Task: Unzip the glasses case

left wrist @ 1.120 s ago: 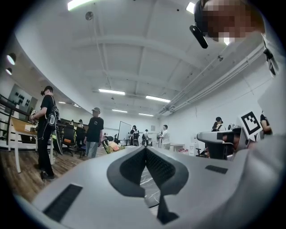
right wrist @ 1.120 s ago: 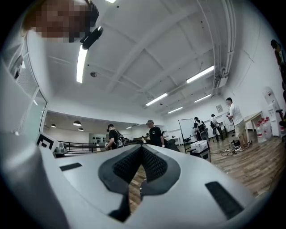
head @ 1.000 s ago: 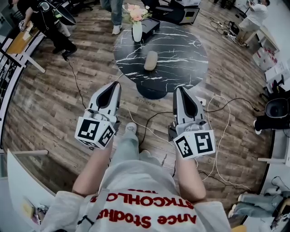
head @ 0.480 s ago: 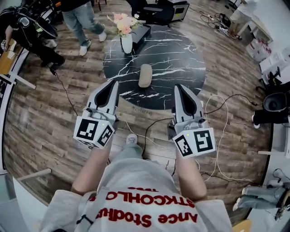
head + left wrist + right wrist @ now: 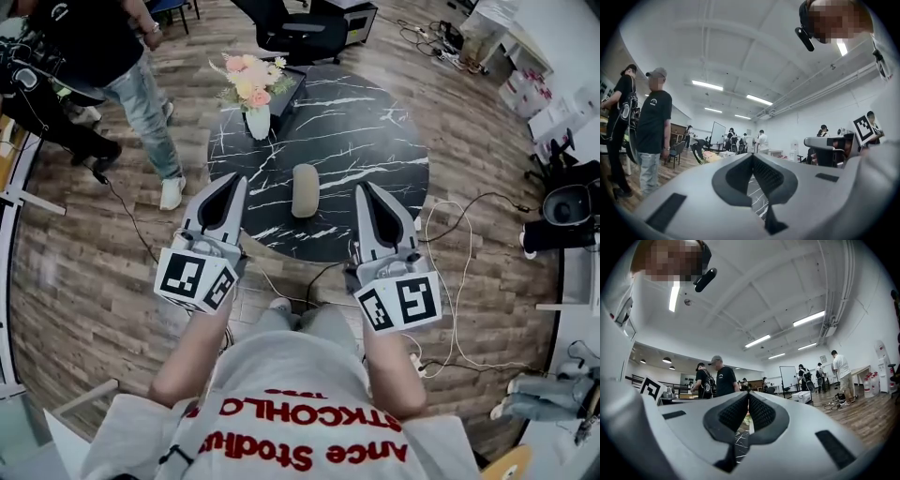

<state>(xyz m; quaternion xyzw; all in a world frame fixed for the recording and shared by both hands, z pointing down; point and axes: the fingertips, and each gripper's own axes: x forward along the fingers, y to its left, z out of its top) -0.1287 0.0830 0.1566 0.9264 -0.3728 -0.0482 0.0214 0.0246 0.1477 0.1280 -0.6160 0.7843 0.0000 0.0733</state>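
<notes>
The beige oval glasses case (image 5: 305,189) lies closed on the round black marble table (image 5: 375,131), near its front edge. My left gripper (image 5: 236,180) is held level over the table's near left rim, left of the case and apart from it. Its jaws are shut with nothing between them (image 5: 752,155). My right gripper (image 5: 362,187) hangs over the near right rim, right of the case, also shut and empty (image 5: 748,393). A sliver of the marble top (image 5: 758,199) shows below the jaw tips in each gripper view.
A white vase of flowers (image 5: 253,112) and a black box (image 5: 292,86) stand at the table's far left. A person in jeans (image 5: 141,84) stands close to the table's left side. An office chair (image 5: 291,23) is behind it; cables (image 5: 450,244) trail on the wooden floor to the right.
I have walked up to the table: it sat well ahead of both grippers, and now their tips reach over its near rim. The person in jeans has moved to the table's left.
</notes>
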